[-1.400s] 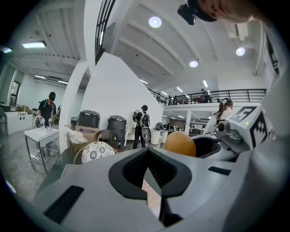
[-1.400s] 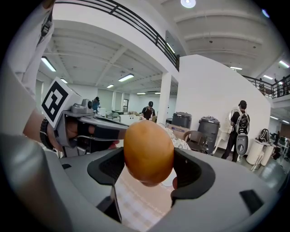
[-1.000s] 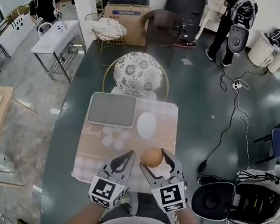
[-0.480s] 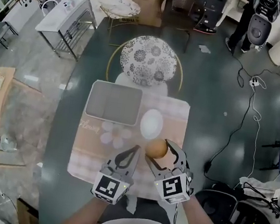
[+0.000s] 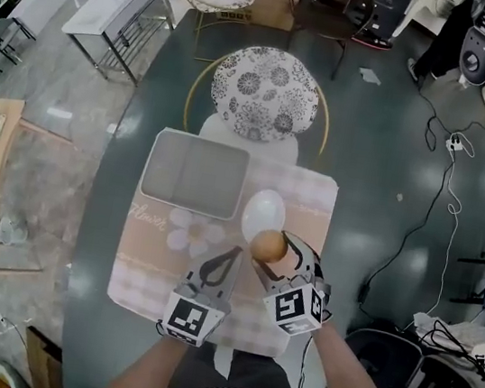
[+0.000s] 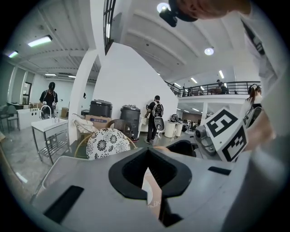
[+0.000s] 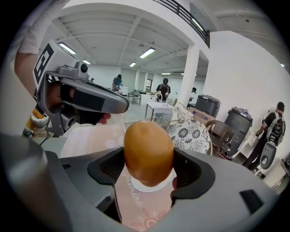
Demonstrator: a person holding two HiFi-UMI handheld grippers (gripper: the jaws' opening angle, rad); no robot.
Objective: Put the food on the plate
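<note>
The right gripper (image 5: 270, 249) pinches the food (image 7: 148, 153) across its middle, held up just short of the white plate (image 5: 263, 212); the left gripper (image 5: 232, 254) is pressed together, empty; the food looks smooth, rounded, probably light and slippery, so a mid-girth hold suits.

Both bare arms reach forward from the bottom of the head view, side by side. The left arm (image 5: 136, 377) holds the left tongs (image 5: 226, 264). Their two jaws are pressed together at the tips, with nothing in them. The right arm (image 5: 334, 377) holds the right tongs (image 5: 272, 250) a little further ahead. Their jaws squeeze a brown egg-shaped food (image 5: 267, 245) from both sides. The two tongs are close together.
</note>
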